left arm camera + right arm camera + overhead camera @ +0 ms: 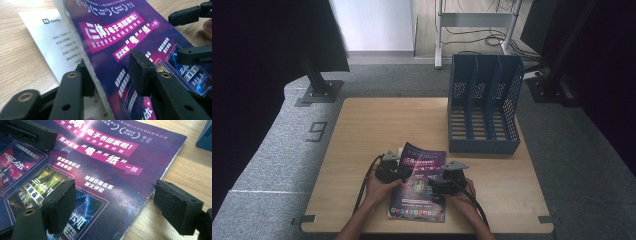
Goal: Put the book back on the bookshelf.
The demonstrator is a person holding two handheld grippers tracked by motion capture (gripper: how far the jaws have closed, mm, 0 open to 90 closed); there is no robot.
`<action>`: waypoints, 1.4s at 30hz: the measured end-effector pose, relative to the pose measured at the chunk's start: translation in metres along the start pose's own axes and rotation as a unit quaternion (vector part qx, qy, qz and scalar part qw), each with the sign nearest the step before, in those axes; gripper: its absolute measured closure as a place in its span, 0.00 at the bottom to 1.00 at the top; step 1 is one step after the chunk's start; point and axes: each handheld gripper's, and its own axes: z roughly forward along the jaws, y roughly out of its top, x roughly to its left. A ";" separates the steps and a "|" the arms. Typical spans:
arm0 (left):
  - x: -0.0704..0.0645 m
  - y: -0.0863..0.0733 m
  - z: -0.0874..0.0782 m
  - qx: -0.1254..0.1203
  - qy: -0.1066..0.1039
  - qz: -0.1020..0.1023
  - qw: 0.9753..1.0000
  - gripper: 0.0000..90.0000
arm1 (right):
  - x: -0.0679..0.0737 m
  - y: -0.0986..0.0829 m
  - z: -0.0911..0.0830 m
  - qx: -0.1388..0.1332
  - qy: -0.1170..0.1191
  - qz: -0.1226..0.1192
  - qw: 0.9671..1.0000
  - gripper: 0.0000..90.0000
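Observation:
A magazine (419,187) with a purple cover lies on the wooden table (372,125) near its front edge. Its left side is raised, and a white printed page (57,42) shows beneath. My left gripper (401,172) is at that raised edge. In the left gripper view, my left gripper (110,62) is open, one jaw under the magazine (120,32) and the other above the cover. My right gripper (435,187) rests at the magazine's right side. In the right gripper view, my right gripper (115,192) is open wide, one jaw over the cover (112,157) and the other past its right edge.
A blue mesh file holder (484,100) with three slots stands on the back right of the table; its corner (206,135) shows in the right gripper view. Grey carpet surrounds the table, with black stand bases (319,90) behind.

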 end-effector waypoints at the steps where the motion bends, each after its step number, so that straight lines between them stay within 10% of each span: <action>1: 0.000 0.000 0.000 0.000 0.001 0.002 1.000 0.67 | 0.000 0.000 0.000 0.001 0.000 0.000 1.000 0.20; 21: -0.023 0.005 -0.015 -0.060 0.005 0.062 0.996 0.99 | -0.007 0.002 -0.003 -0.007 -0.015 0.010 1.000 0.24; 42: -0.037 0.014 -0.048 -0.137 -0.042 0.094 0.985 0.99 | -0.018 0.011 -0.009 -0.039 0.058 0.050 0.996 0.22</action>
